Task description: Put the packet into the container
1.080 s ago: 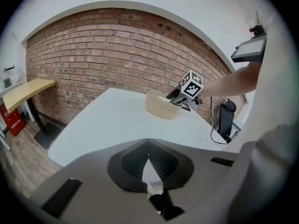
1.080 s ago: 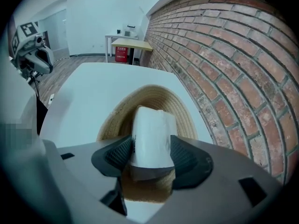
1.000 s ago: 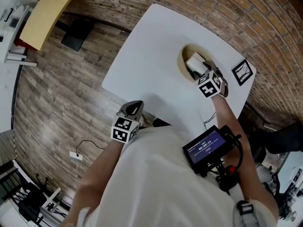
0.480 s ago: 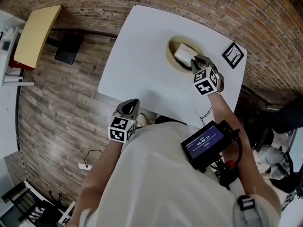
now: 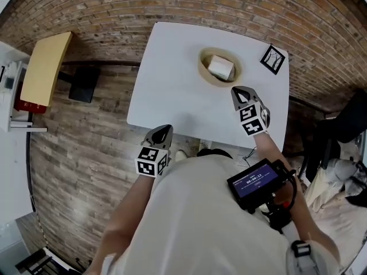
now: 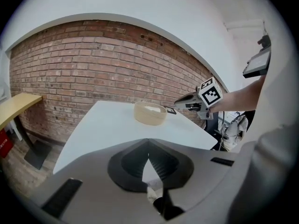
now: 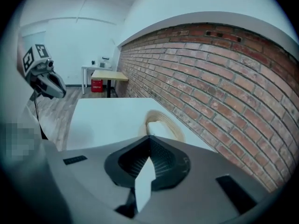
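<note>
A white packet [image 5: 220, 67] lies inside the round beige container [image 5: 205, 73] at the far right of the white table [image 5: 172, 85]. The left gripper view shows the container [image 6: 149, 115] too, with the packet [image 6: 152, 108] just visible over its rim. My right gripper [image 5: 238, 91] hovers just short of the container on the near side. It is shut and holds nothing. In its own view the right gripper [image 7: 149, 143] points at the container [image 7: 164, 121]. My left gripper [image 5: 166, 129] hangs at the table's near edge, shut and empty.
A black-and-white marker card [image 5: 272, 59] lies right of the container near the table's corner. A yellow tabletop [image 5: 49, 67] stands at the far left over the wooden floor. A brick wall [image 5: 229, 4] runs behind the table. A small screen [image 5: 257, 181] is strapped to the person's chest.
The right gripper pulled back out of the container toward the person and its jaws closed. The packet stayed in the container. The left gripper barely moved.
</note>
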`<state>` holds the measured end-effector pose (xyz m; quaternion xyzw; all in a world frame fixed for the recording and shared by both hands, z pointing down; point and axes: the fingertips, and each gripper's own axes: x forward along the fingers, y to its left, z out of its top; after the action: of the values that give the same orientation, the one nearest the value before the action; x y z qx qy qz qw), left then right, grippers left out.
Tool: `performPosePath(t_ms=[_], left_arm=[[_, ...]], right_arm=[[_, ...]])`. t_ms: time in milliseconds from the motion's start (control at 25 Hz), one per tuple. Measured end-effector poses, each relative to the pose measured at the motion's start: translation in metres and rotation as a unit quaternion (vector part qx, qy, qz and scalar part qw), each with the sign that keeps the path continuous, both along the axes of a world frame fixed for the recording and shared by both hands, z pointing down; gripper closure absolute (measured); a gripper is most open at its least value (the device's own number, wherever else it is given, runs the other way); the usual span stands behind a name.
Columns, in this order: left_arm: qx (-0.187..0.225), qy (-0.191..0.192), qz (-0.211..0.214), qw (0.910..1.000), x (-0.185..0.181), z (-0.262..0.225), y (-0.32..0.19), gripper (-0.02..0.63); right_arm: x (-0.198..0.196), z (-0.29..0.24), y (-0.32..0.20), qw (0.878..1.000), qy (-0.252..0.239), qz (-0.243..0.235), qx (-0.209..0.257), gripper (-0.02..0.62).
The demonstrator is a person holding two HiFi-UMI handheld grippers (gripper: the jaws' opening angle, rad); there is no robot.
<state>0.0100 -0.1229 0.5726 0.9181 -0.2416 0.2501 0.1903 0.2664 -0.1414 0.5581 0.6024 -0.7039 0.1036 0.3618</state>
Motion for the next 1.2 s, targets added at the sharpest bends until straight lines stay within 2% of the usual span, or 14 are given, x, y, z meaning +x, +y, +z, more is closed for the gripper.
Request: performPosePath(t_ms=[240, 440, 560, 920, 1200], left_arm=[[0.010, 0.009, 0.025, 0.9996, -0.011, -0.004, 0.006, 0.597], [0.016, 0.013, 0.054, 0.9983, -0.009, -0.006, 0.014, 0.597], [0.020, 0.016, 0.070, 0.9972, -0.003, -0.007, 0.020, 0.597], [0.021, 0.019, 0.104, 0.9942, 0.012, -0.008, 0.028, 0.597], [0.019, 0.017, 0.108, 0.9938, 0.019, -0.010, 0.022, 0.597]], right_arm=[[-0.032, -0.004, 0.056, 0.996, -0.084, 0.034, 0.021, 0.588], [-0.061, -0.007, 0.093, 0.983, -0.164, 0.064, 0.051, 0.588], [-0.071, -0.005, 0.111, 0.976, -0.192, 0.078, 0.062, 0.588], [-0.071, -0.007, 0.129, 0.975, -0.191, 0.093, 0.072, 0.588], [-0.070, -0.011, 0.120, 0.977, -0.185, 0.083, 0.067, 0.588]])
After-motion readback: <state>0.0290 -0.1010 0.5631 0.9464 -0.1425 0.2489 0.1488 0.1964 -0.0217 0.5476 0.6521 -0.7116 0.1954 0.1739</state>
